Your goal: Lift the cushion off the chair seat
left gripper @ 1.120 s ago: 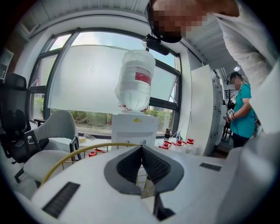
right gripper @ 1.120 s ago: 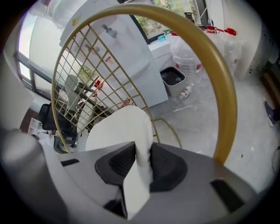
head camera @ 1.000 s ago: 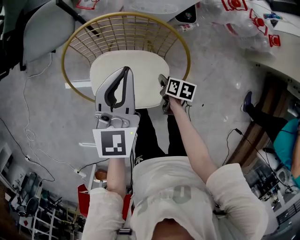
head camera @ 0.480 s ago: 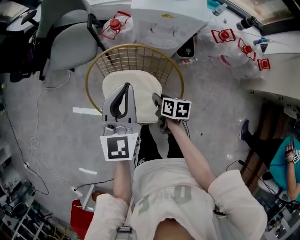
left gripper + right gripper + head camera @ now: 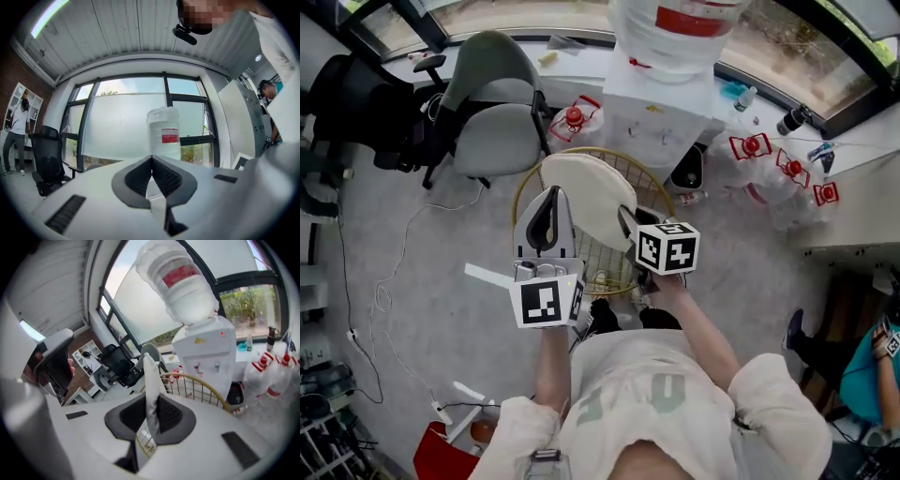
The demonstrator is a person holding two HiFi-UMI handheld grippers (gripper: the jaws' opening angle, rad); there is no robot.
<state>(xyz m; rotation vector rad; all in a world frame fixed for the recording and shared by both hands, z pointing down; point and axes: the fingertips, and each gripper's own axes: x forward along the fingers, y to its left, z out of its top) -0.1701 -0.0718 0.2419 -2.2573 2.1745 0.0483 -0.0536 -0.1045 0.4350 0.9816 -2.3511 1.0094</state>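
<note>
Cushion [image 5: 586, 197] is up off the wire chair [image 5: 605, 262], near edge pinched in your right tongs [image 5: 151, 397], which just tightened on it. It stretches away from them, tilted. Your left tongs [image 5: 151, 158] are closed, apparently empty, just beside its left edge.

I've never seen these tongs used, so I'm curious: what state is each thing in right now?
cushion: lifted off the seat, held by one edge.
wire chair: upright, seat bare.
right tongs: shut on the cushion's edge, just tightened.
left tongs: shut, empty.
water bottle: upside down on its dispenser.
</note>
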